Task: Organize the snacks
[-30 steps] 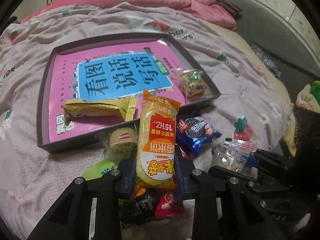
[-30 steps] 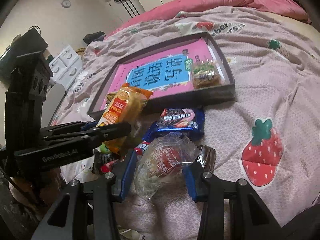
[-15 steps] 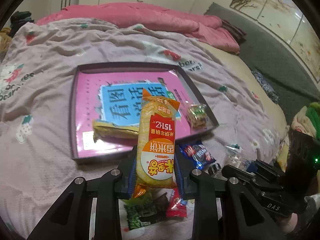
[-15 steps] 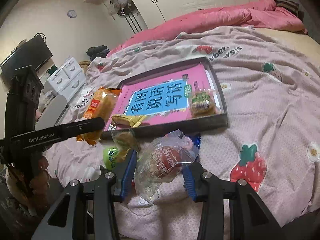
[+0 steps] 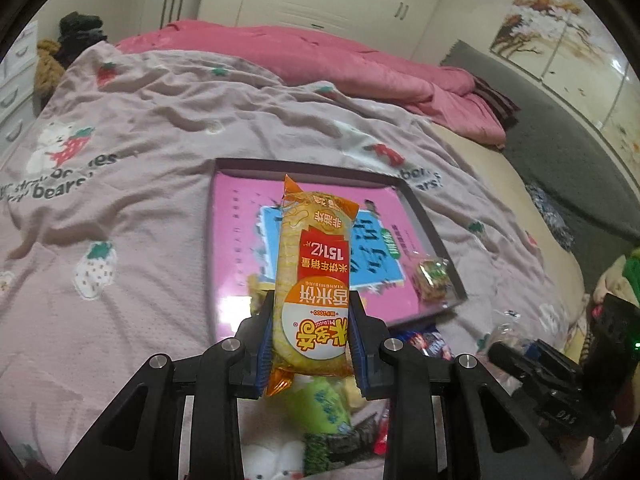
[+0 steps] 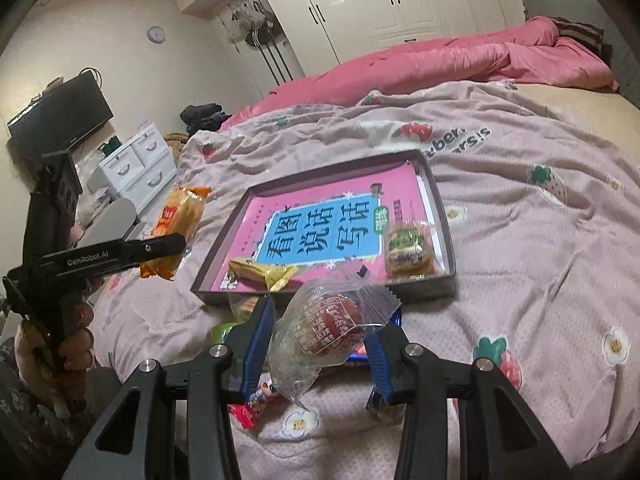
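My left gripper (image 5: 310,320) is shut on an orange rice-cracker pack (image 5: 316,276) and holds it upright, above the bed before the dark tray (image 5: 440,248). It also shows in the right wrist view (image 6: 176,216). My right gripper (image 6: 320,320) is shut on a clear-wrapped red snack (image 6: 328,324), held above the bed just short of the tray's near wall (image 6: 420,290). In the tray, on its pink and blue liner, lie a yellow bar (image 6: 262,272) and a green-labelled cake pack (image 6: 408,248).
Loose snacks lie on the strawberry-print blanket under the grippers: a green pack (image 5: 320,404), a blue biscuit pack (image 5: 430,342), red packs (image 6: 244,412). A pink duvet (image 6: 460,60) lies behind. White drawers (image 6: 136,168) and a TV (image 6: 60,120) stand at left.
Both grippers have risen well above the bed with their snacks. The left one has swung left and back, so the tray now looks smaller and farther off.
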`<state>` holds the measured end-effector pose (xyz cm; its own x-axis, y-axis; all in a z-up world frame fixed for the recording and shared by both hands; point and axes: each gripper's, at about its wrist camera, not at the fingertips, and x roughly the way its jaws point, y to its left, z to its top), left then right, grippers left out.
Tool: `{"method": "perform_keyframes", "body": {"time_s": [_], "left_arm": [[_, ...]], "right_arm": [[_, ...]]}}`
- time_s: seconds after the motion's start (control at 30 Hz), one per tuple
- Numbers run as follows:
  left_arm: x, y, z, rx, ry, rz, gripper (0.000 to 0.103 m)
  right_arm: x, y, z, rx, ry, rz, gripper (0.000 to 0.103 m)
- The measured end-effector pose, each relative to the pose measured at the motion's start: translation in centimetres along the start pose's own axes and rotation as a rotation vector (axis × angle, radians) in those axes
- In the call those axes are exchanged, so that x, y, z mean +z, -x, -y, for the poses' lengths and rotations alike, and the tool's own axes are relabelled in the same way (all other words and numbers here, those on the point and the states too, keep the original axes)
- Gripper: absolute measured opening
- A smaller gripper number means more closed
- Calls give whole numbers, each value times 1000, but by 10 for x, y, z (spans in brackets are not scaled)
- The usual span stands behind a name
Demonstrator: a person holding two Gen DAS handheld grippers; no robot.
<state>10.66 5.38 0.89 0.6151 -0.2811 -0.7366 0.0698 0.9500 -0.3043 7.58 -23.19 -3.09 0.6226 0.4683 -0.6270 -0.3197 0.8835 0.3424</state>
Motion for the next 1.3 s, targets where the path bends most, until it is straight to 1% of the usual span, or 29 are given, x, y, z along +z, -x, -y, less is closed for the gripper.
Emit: {"method": "perform_keyframes", "body": {"time_s": [0.17,0.33,0.4,0.47,0.77,1.13,1.3], "left_arm": [[-1,-11,-13,19,28,-17,33],[-4,-30,-19,44,28,-42,33],[-6,-38,-20,52,21,-44,33],[-6,-47,-21,75,8,-47,33],[-11,-72,-24,104,-7,-70,33],[-6,-86,-18,81,-11,-57,32],[-4,-96,-17,71,-3,-71,32]], "right_arm": [[8,-3,1,-4,3,15,44],[13,-8,4,-2,-3,21,44],[14,-9,4,0,-6,25,44],[15,-12,5,2,-10,23,44],[23,-24,6,-6,-10,23,44],[33,-40,7,-20,-7,20,44],[38,-47,8,-34,-2,20,44]]}}
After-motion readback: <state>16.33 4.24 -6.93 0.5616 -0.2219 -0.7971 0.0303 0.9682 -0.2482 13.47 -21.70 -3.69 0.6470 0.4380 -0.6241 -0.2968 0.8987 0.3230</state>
